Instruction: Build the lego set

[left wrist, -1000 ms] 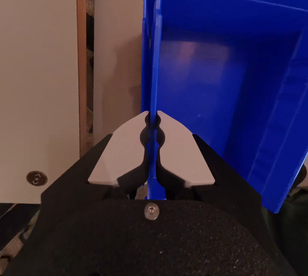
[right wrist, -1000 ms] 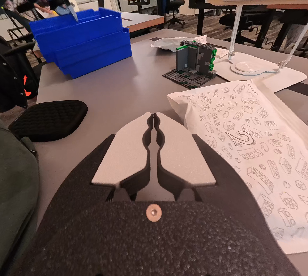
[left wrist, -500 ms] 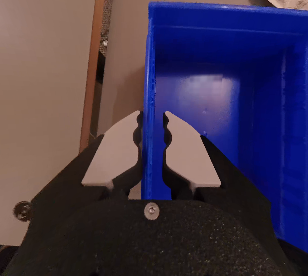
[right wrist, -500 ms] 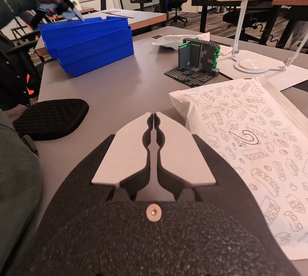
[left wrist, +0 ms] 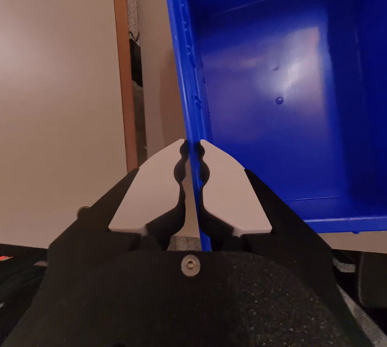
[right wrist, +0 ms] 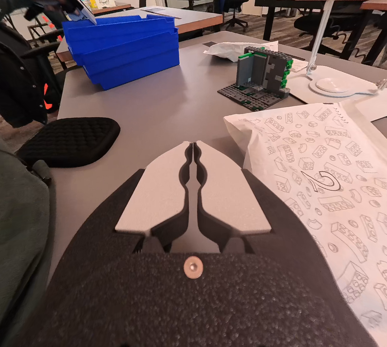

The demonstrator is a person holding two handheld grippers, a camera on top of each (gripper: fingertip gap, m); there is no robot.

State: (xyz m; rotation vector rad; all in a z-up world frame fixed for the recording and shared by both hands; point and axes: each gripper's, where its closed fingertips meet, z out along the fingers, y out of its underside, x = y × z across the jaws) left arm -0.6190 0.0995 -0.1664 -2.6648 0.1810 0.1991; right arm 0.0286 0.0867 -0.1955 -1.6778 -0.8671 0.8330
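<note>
Nearest us, our right gripper point(right wrist: 193, 145) hovers low over the grey table point(right wrist: 146, 110), its jaws nearly together and holding nothing, with the white printed bag point(right wrist: 314, 169) just beside it. Beyond, the part-built lego set point(right wrist: 261, 77) stands on its dark baseplate. Farther left, our left gripper point(left wrist: 193, 144) is clamped on the side wall of the top blue bin point(left wrist: 272, 106) in the stack.

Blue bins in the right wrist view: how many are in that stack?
3, nested in one stack at the table's far left corner: bottom bin, middle bin, top bin, whose rim the left claw pinches. More could sit hidden inside.
</note>
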